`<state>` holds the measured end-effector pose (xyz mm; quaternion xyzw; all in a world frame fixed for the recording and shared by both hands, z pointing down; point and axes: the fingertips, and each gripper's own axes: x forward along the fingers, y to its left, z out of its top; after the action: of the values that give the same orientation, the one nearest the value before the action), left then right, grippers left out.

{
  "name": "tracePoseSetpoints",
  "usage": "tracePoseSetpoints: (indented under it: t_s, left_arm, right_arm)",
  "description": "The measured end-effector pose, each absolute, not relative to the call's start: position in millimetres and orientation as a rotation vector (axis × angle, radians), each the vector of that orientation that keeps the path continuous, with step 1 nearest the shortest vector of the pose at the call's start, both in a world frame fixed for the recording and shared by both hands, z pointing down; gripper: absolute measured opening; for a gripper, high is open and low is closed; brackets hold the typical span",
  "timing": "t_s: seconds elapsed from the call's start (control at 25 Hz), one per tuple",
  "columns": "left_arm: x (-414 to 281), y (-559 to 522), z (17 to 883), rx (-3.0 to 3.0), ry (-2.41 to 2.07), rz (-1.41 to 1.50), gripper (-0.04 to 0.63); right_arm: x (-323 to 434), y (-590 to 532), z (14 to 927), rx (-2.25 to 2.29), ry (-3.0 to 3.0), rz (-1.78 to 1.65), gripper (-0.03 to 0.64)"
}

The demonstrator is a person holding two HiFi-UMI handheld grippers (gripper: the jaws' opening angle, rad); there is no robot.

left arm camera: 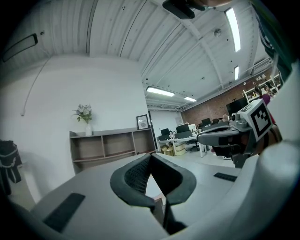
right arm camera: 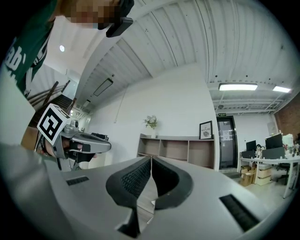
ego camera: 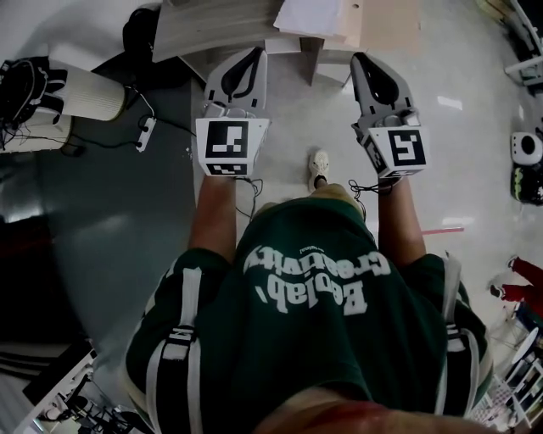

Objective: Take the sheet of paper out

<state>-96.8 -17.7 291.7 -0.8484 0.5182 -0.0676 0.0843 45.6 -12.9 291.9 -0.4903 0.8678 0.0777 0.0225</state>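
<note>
Paper (ego camera: 310, 15) sits on the table (ego camera: 212, 25) ahead, seemingly not yet taken, with the left gripper (ego camera: 254, 56) and right gripper (ego camera: 362, 59) both closed on nothing.

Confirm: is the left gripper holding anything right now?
No. In the left gripper view the left gripper has its jaws closed tip to tip with nothing between them.

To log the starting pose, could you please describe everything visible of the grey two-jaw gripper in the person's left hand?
The left gripper is light grey plastic with black ribbed pads and a black-and-white marker cube at its rear. Its jaws are shut tip to tip, with nothing between them. It is held out level in front of the person.
</note>
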Motion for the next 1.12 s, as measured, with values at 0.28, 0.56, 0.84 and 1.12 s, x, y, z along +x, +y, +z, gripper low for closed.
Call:
tracePoseSetpoints:
  t_s: [0.28,0.56,0.84,1.12]
  left_arm:
    - [-75,-48,286,-2.52,1.556,-0.21,0.018]
    - [-55,-74,283,-2.504,1.565,-0.213,0.018]
    - [-41,-109,284,-2.492,1.583,-0.228,0.018]
    - [-41,-118,286,-2.493,1.616,-0.224,0.018]
  right_arm:
    - [65,-44,288,-1.494,2.694,0.236,0.037]
    - [81,-71,287,-1.465,2.704,0.234,0.037]
    - [97,-109,286,-1.443,2.704,0.222,0.037]
    - [93,-120,288,-1.402,2.735,0.222,0.037]
